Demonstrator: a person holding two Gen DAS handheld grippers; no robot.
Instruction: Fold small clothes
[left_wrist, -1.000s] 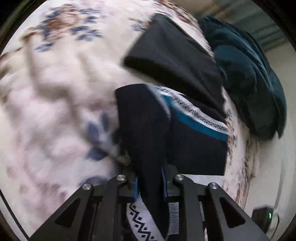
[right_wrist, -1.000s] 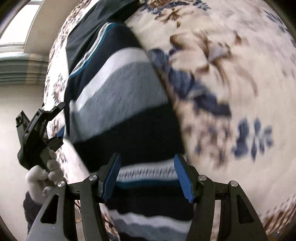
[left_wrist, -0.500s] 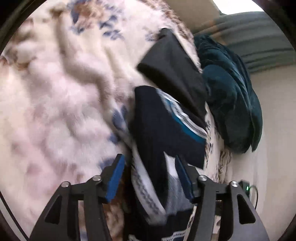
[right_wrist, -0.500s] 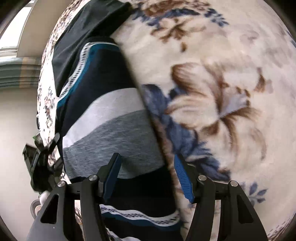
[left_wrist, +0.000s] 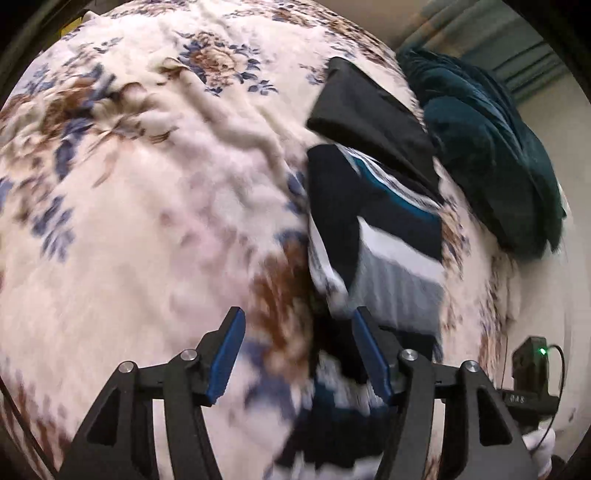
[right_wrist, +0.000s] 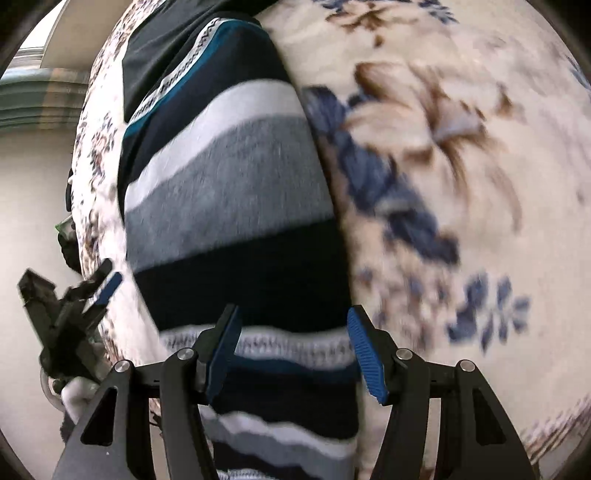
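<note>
Garment: a striped knit sweater (right_wrist: 229, 192) in navy, white, grey and teal bands lies flat on the floral fleece blanket (left_wrist: 147, 206), filling the lower middle of the right wrist view and running up toward 11 o'clock.
Fold state: in the left wrist view a dark panel (left_wrist: 332, 214) lies doubled over the stripes (a sleeve or a side, I cannot tell which), so I judge one fold laid and more to come.
Just changed: a second ago the left gripper (left_wrist: 295, 354) pinched that dark fabric; it has since let go and pulled back and up.
Left fingers: spread, nothing between the blue pads, the sweater's edge just beside the right-hand pad (left_wrist: 369, 358).
Right gripper (right_wrist: 291, 350): fingers spread as before, hovering over the patterned white band, pressing on nothing.
Meaning: the released flap stays where it was dropped; both grippers are free to take the next edge.
Neighbours: a folded black garment (left_wrist: 369, 114) at 12 o'clock touches the sweater's far end; a dark teal plush blanket (left_wrist: 487, 155) sits at 2 o'clock.
Edge: a small black device with a green light (left_wrist: 532, 354) at 4 o'clock.
</note>
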